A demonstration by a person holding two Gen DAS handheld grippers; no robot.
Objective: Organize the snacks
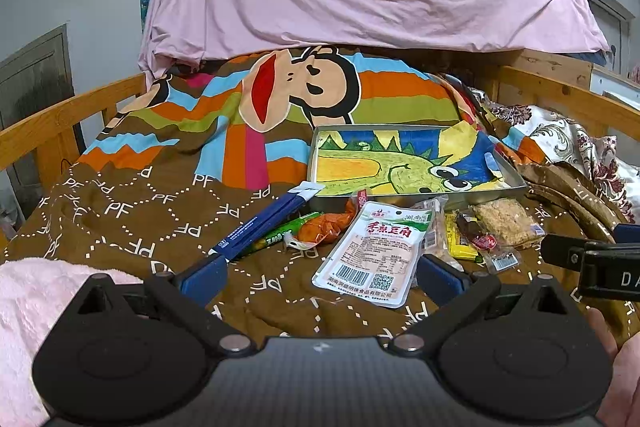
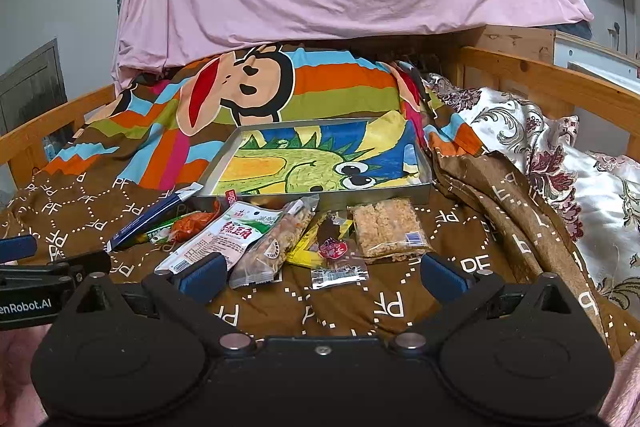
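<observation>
Both grippers hover wide open and empty over a bed as a snack-sorting job looks yet to begin: the left gripper (image 1: 320,277) faces a white tofu pack (image 1: 370,251), and the right gripper (image 2: 320,273) faces a cluster of small packets. A metal tray (image 2: 425,169), lined with a crayon dinosaur drawing, sits on the brown blanket (image 2: 360,311) and holds no snacks at all. Every packet lies loose just in front of the tray: a blue stick pack (image 1: 264,223) leaning at its front left corner, a green-and-orange pack (image 1: 316,229) and the tofu pack before its front wall, then a clear nut bag (image 2: 276,245), a yellow packet (image 2: 304,251), a small red-label sweet (image 2: 334,251) and a crumbly rice cake (image 2: 386,227) toward its front right. Judging by the bare tray, nothing is organized so far and all seven or so snacks remain to be moved in. A hand (image 1: 624,367) shows at the edge of the left view.
</observation>
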